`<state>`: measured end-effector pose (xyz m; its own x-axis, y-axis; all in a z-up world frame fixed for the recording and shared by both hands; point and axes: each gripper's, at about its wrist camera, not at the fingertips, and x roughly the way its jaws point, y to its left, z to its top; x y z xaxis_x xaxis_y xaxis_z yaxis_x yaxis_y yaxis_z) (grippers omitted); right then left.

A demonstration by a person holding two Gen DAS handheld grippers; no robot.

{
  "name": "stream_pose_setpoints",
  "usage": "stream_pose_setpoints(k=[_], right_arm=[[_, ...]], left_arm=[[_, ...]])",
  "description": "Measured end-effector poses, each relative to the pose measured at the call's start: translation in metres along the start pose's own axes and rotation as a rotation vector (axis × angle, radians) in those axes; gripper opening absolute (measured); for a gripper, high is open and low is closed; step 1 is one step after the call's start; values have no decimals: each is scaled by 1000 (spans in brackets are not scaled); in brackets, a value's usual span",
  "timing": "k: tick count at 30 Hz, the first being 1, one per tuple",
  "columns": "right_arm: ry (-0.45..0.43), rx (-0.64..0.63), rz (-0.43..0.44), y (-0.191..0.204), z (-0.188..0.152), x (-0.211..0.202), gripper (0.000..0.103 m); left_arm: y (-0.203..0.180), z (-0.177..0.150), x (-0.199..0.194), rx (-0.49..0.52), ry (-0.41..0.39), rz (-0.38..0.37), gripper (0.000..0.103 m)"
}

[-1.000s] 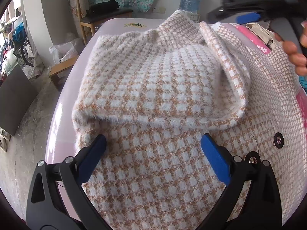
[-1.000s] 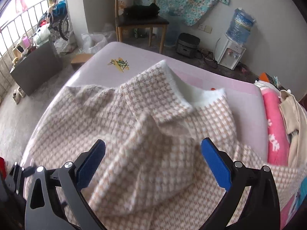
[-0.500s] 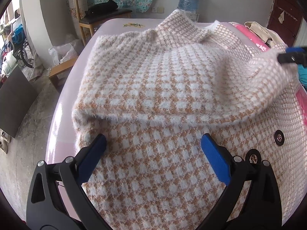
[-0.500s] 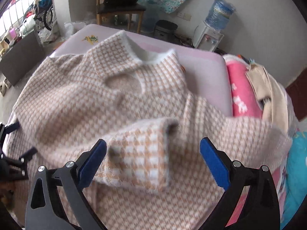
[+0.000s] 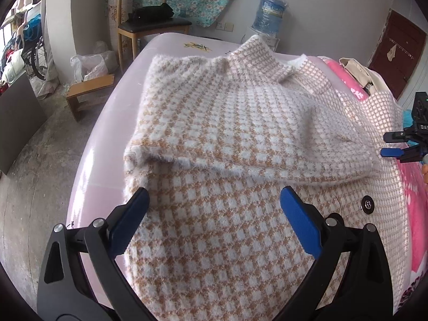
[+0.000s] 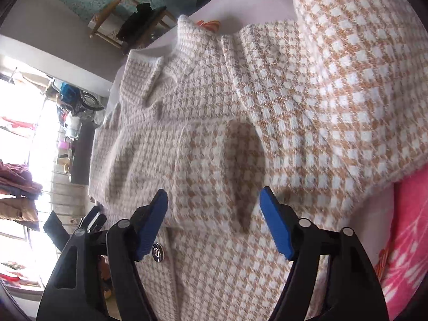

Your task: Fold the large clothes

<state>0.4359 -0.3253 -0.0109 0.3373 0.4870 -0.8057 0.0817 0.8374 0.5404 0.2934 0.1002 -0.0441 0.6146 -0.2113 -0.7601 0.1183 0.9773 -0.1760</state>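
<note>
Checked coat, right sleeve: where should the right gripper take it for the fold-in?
Probably the fuzzy cuff edge of the sleeve, approached from the coat's right side, where the right gripper hangs. That edge lies doubled over the body, offering a free lip; its jaws have been closing, with no cloth visibly pinched.

The left gripper (image 5: pixel 214 211) is pointing steeply downward with its blue pads spread wide, gripping nothing. The right gripper (image 6: pixel 214 208) is angling down too, rolled sideways; its jaws have just been closing partway, pads pressing on nothing.
</note>
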Motion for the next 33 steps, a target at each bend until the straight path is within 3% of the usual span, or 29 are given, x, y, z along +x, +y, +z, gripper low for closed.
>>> stream_pose_setpoints(k=[2, 5, 7, 9, 13, 15, 19, 22, 27, 30, 33], right_arm=[[12, 1, -42, -1, 6, 12, 65], [26, 0, -28, -1, 8, 20, 60], [42, -12, -16, 2, 10, 26, 49], [64, -34, -15, 8, 9, 34, 29], [34, -135, -96, 33, 16, 39, 9], [-47, -200, -107, 55, 29, 23, 8], [-260, -319, -16, 111, 54, -36, 8], [-358, -387, -30, 125, 59, -65, 8], [-171, -278, -128, 64, 58, -10, 8], [-140, -245, -177, 33, 54, 17, 8], [-135, -251, -218, 31, 53, 21, 10]], left_arm=[[4, 1, -3, -10, -6, 5, 85], [12, 3, -6, -31, 0, -3, 72], [17, 4, -5, -41, 2, 1, 60], [22, 5, -3, -59, 3, 2, 51], [32, 4, 2, -101, 1, -4, 38], [36, 2, 3, -117, -11, -7, 36], [33, 2, 4, -110, -16, 10, 34], [30, 1, 4, -95, -16, 26, 34], [28, 0, 5, -94, -21, 35, 31], [28, 0, 5, -92, -18, 43, 29], [28, 3, 1, -81, 3, 36, 29]])
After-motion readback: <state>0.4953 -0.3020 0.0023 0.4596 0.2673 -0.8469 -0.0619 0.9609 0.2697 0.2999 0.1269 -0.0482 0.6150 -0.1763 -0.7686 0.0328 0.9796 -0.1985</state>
